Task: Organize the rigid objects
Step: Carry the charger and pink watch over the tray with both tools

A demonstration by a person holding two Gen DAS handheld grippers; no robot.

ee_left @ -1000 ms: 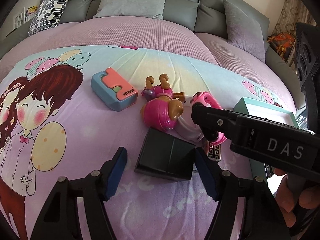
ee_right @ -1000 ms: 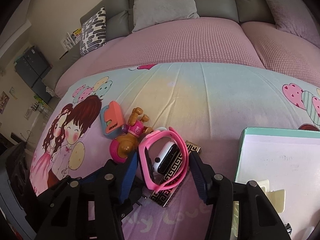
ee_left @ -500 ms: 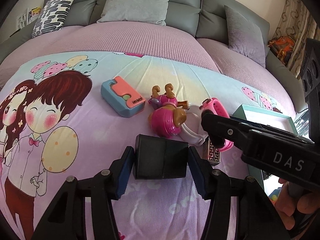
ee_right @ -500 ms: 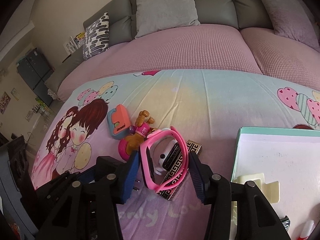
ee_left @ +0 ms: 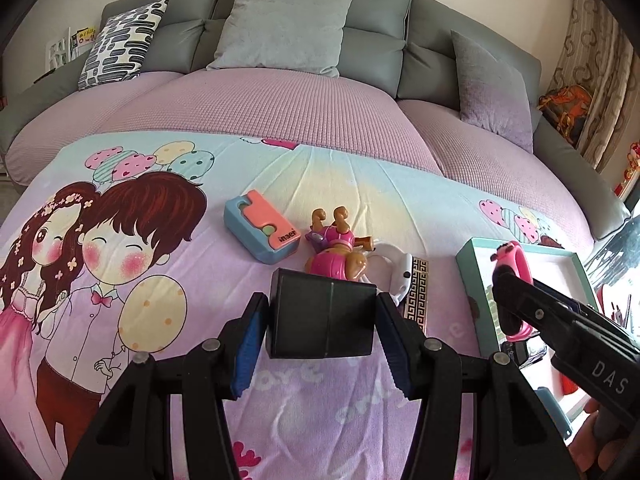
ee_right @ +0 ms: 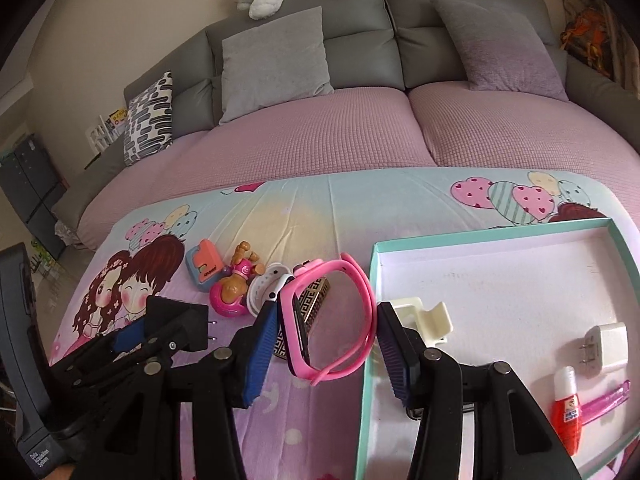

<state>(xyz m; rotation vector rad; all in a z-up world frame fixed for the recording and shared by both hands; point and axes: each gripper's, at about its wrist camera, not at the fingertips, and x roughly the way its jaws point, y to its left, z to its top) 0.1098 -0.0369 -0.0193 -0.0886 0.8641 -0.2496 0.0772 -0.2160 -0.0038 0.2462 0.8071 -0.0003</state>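
My left gripper is shut on a black power adapter and holds it above the cartoon bedsheet; the adapter's prongs show in the right wrist view. My right gripper is shut on a pink smartwatch, lifted beside the left rim of the teal-edged tray. In the left wrist view the pink smartwatch hangs over the tray. On the sheet lie a blue-orange case, a pink toy dog, a white watch and a patterned box.
The tray holds a cream clip, a white charger, a red glue bottle and a pink pen. Grey sofa cushions and pillows stand behind the pink mattress.
My left gripper closed on the black adapter and lifted it. My right gripper raised the pink watch off the patterned box and moved it right to the tray's edge.
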